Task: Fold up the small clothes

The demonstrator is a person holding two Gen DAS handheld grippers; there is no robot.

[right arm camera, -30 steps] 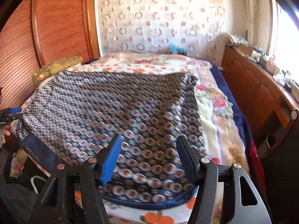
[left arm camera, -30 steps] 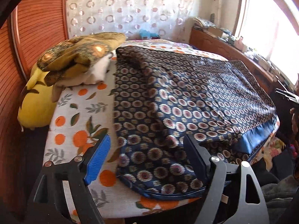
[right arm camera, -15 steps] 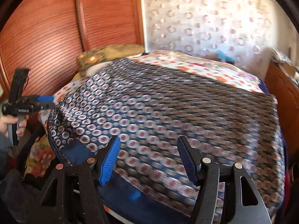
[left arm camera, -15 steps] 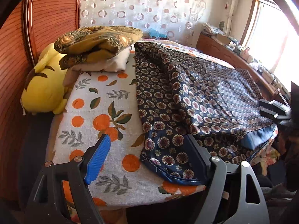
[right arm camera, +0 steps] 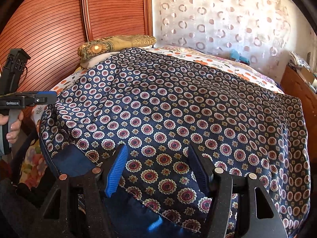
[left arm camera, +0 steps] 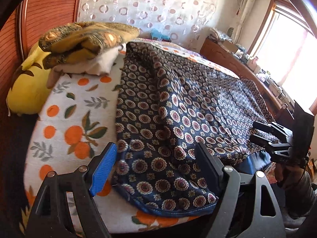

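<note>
A dark navy cloth with red and cream medallions (left arm camera: 178, 107) lies spread flat over the bed, also filling the right wrist view (right arm camera: 178, 109). Its plain blue underside shows at a turned-up near edge (right arm camera: 69, 160). My left gripper (left arm camera: 156, 166) is open, its fingers either side of the cloth's near left corner, just above it. My right gripper (right arm camera: 158, 168) is open over the cloth's near edge. Each gripper shows in the other's view: the right one (left arm camera: 277, 138) at the cloth's far right edge, the left one (right arm camera: 25, 99) at the left.
An orange-print bedsheet (left arm camera: 75, 115) covers the bed. A stack of folded brown and white cloths (left arm camera: 87, 45) and a yellow plush pillow (left arm camera: 27, 87) sit at the head, by a red slatted wardrobe (right arm camera: 59, 19). A wooden dresser (left arm camera: 237, 65) stands under the window.
Both grippers have swung their view: the left one turned right and nearer the cloth's corner, the right one turned left toward the wardrobe and lower over the near edge. Both stayed open.
</note>
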